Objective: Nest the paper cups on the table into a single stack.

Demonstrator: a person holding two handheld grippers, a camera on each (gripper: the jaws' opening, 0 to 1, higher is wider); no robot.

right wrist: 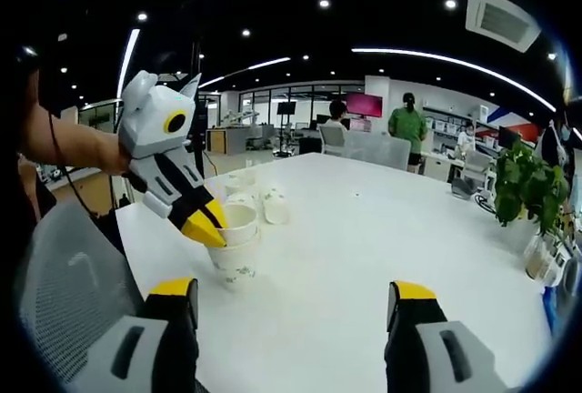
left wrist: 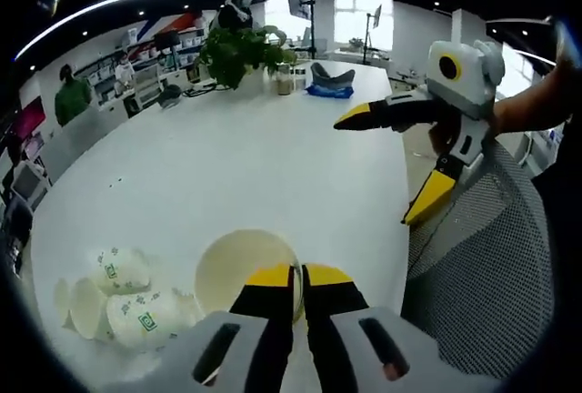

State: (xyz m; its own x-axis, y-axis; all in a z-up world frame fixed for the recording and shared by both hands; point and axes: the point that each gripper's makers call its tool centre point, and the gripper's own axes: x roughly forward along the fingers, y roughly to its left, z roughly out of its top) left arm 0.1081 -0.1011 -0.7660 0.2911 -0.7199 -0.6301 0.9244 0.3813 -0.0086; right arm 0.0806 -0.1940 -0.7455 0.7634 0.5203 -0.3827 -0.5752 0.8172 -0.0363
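The left gripper [left wrist: 298, 277] pinches the rim of a white paper cup [left wrist: 244, 270]. The right gripper [right wrist: 296, 297] is wide open, holding nothing. Lower the cup gently and straight into the other white paper cups [left wrist: 118, 297] on the white table [left wrist: 227, 175].

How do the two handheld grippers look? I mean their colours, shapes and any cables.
Both match: the left gripper and the right gripper have a white boxy body and black tapering jaws capped in yellow. Seen from their own cameras, the jaw bases are grey with dark slots. A thin dark cable runs along the arm behind the left gripper. Any sleeve is too dark to make out.
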